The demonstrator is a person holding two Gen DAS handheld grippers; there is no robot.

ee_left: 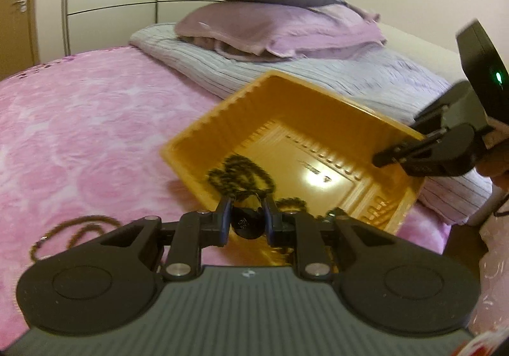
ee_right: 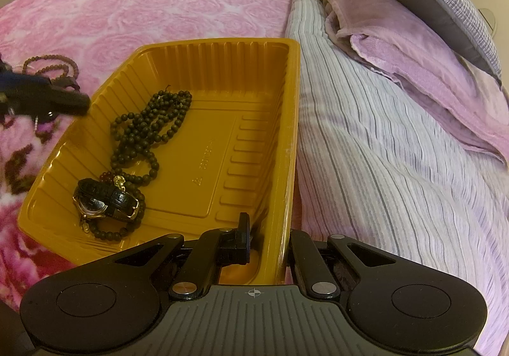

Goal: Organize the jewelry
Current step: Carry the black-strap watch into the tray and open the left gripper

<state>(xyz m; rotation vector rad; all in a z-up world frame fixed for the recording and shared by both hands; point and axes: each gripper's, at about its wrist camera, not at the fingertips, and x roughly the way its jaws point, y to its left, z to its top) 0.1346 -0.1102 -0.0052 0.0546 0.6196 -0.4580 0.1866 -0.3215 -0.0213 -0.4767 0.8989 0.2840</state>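
Right gripper (ee_right: 267,238) clamps the yellow tray's (ee_right: 222,47) near wall. Left gripper (ee_left: 246,212), at the tray's opposite edge, pinches a small black object (ee_left: 246,224).

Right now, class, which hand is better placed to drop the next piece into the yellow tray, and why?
Left. The left gripper holds a small dark round piece at the rim of the yellow tray. The right gripper is clamped on the tray's wall, probably steadying it.
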